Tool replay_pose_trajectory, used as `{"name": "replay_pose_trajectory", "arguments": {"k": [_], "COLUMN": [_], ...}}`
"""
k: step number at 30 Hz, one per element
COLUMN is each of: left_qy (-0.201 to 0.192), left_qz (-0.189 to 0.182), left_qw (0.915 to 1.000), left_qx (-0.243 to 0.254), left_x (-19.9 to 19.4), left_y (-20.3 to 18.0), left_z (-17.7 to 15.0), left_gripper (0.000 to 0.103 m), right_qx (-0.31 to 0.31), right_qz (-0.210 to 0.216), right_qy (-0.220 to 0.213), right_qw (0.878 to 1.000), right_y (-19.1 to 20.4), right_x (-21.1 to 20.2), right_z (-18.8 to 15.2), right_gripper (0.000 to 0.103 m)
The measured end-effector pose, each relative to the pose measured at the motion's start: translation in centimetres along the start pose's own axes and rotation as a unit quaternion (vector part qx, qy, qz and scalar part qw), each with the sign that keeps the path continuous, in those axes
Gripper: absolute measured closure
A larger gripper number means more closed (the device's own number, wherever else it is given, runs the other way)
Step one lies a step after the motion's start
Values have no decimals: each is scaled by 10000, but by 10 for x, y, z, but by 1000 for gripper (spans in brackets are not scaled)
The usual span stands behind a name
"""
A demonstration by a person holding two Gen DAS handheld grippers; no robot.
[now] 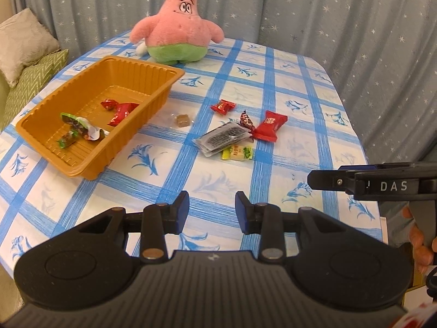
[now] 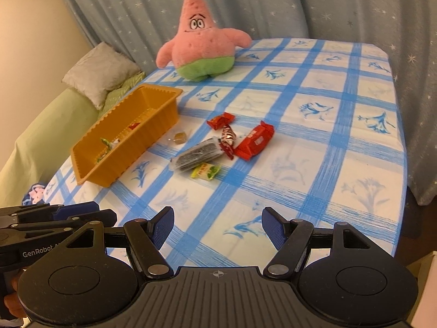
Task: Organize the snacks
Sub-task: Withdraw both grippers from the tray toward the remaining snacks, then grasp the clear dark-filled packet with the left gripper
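Bare tabletop [image 2: 314, 164] lies between both grippers and the loose snack cluster [image 2: 218, 147], giving an open approach from the near side. The orange tray [image 1: 153, 104] blocks the left flank; the pink plush toy [image 1: 177, 27] stands at the far edge.

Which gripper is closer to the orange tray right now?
Left. The left gripper hovers open near the orange tray's front corner; the right gripper sits farther right, also open.
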State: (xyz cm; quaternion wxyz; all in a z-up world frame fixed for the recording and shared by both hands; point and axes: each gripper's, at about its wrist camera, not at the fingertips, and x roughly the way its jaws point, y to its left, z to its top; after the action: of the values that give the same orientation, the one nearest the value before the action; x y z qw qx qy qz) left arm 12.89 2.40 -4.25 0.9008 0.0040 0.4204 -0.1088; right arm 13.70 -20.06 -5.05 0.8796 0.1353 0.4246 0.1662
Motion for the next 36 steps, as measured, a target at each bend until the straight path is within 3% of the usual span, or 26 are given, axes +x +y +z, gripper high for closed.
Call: {"name": "replay_pose_trajectory", "arguments": {"k": [14, 24, 33, 36], "left_qy": [100, 28, 119, 172], "left_qz": [-80, -217, -295, -349], "left_qw": [9991, 9940, 9888, 9875], "left_qx": [395, 1076, 1459, 1529], "left_x": [32, 73, 120, 134], "left_y": [-1, -3, -11, -11], "left_z": [11, 36, 62, 70], "left_gripper": [70, 70, 63, 56], "right_qx": [279, 569, 896, 946], "right_qz": [-228, -459, -680, -732], "right_qy": [10, 34, 28, 48], "right_qw": [9994, 9973, 9936, 9928], "right_y": [-16, -33, -51, -53], "right_x": [8, 18, 23, 25], "right_z": [2, 6, 11, 12], "right_gripper": [32, 32, 32, 32]}}
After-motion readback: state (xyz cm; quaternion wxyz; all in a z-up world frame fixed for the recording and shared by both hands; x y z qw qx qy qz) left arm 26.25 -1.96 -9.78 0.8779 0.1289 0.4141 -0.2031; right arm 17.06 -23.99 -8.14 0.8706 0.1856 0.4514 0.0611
